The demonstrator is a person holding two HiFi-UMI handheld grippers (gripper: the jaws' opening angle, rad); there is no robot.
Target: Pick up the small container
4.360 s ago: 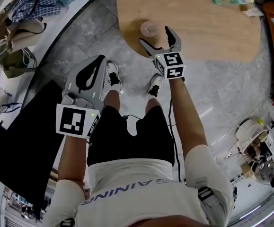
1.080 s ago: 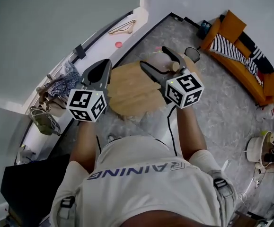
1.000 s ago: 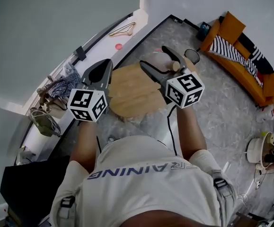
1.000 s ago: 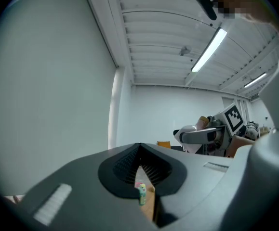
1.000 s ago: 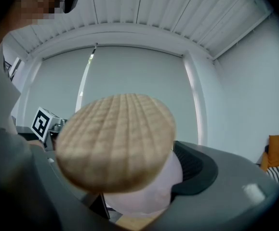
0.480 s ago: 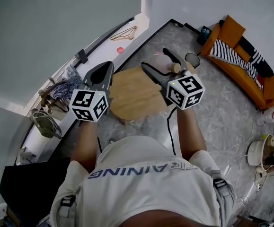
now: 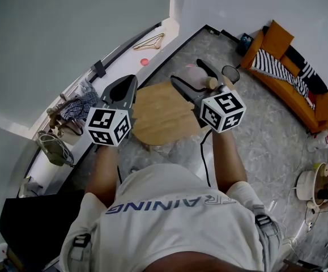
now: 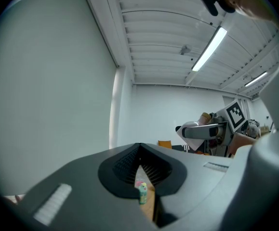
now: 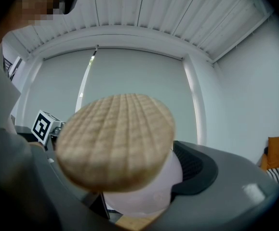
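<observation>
Compared with the earliest frame, the small pale-pink container with a round cork lid (image 7: 196, 72) is no longer sitting on the round wooden table (image 7: 158, 115). It is now riding in the right gripper (image 7: 186, 71), well above the tabletop, and both grippers are being held higher and level.

The right jaws are standing wide but clamping the container's body from both sides. The left gripper (image 7: 125, 84) is carrying nothing, its jaws resting together at the tips.

**Handling.** The container is probably light and stiff. Its smooth, rounded wall is likely slippery, and the cork lid (image 9: 115, 146) may only be pushed in. The safer hold is therefore across the body below the lid, as the jaws are gripping now, never on the lid itself.

**Views.** The head view is showing the height above the table and both grippers together. Only the right gripper view is showing the container lying tilted, with its lid facing the camera and the pink body behind it. The left gripper view alone is revealing a small green bottle (image 8: 142, 194) on the table beyond its jaws.
</observation>
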